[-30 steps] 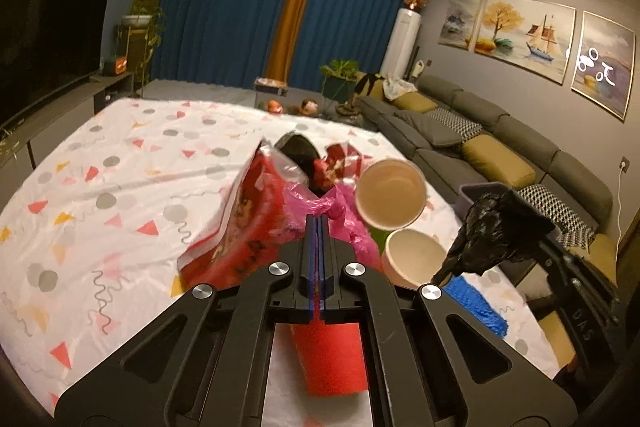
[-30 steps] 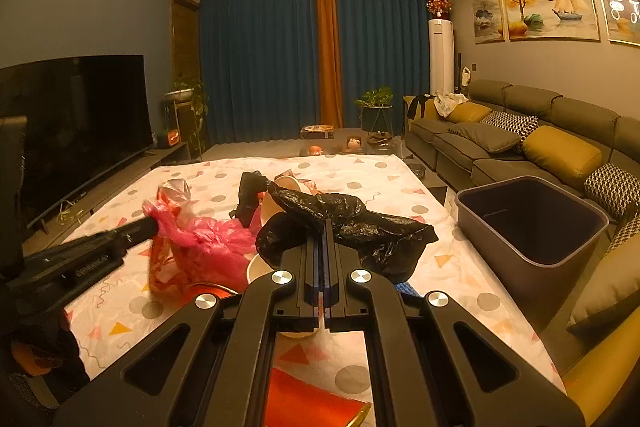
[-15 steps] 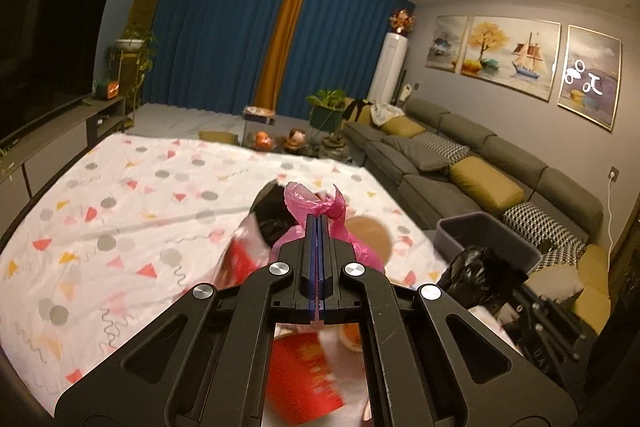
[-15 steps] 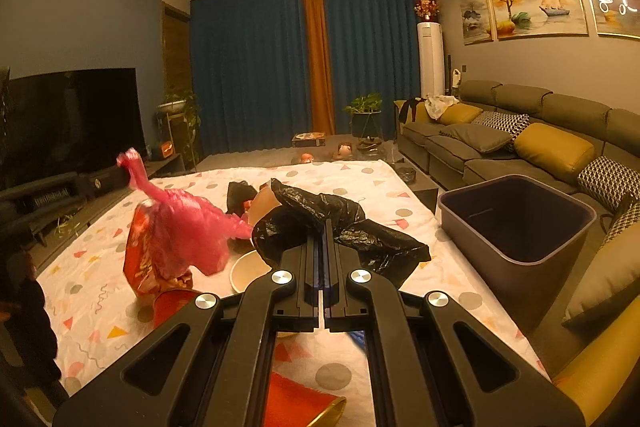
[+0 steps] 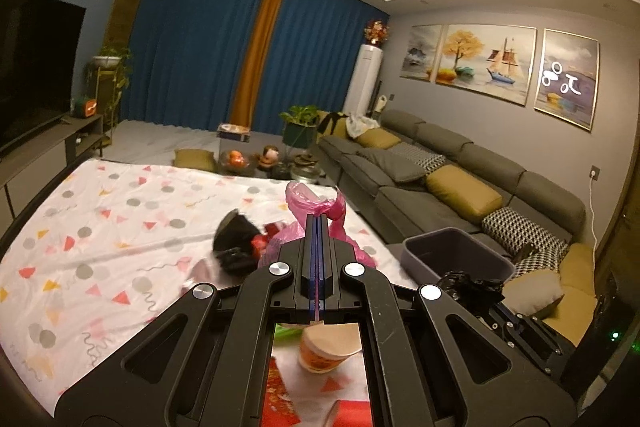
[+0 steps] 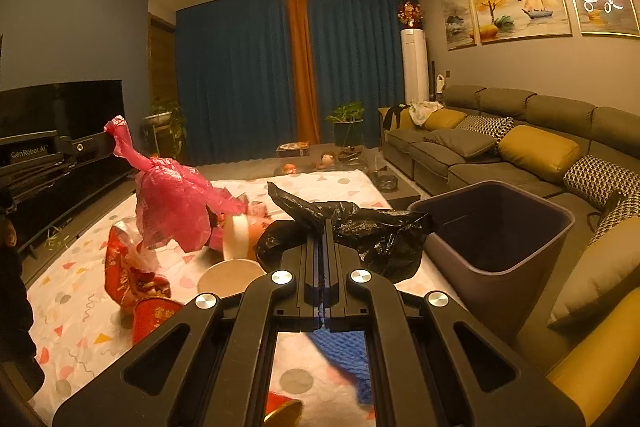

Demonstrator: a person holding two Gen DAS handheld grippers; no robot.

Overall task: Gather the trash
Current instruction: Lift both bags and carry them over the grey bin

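Trash lies in a messy pile on the table (image 6: 80, 311) with the spotted cloth. On the left, the left gripper (image 5: 317, 223) pinches the pink plastic bag (image 6: 172, 211) by its top, with its jaws pressed tight on the thin plastic. The bag hangs in the air above the pile. Under it sit a red snack wrapper (image 6: 124, 267), a red cup (image 6: 154, 315) and two paper bowls (image 6: 228, 273). In the middle, the right gripper (image 6: 325, 227) pinches the black plastic bag (image 6: 376, 231), jaws tight together on it. A blue cloth (image 6: 344, 351) lies just below. On the right stands the grey bin (image 6: 496, 227), near the table edge. It looks empty inside, as far as I can see. So the job looks only just started: two bags are picked up, nothing is in the bin yet, and most of the pile is left.
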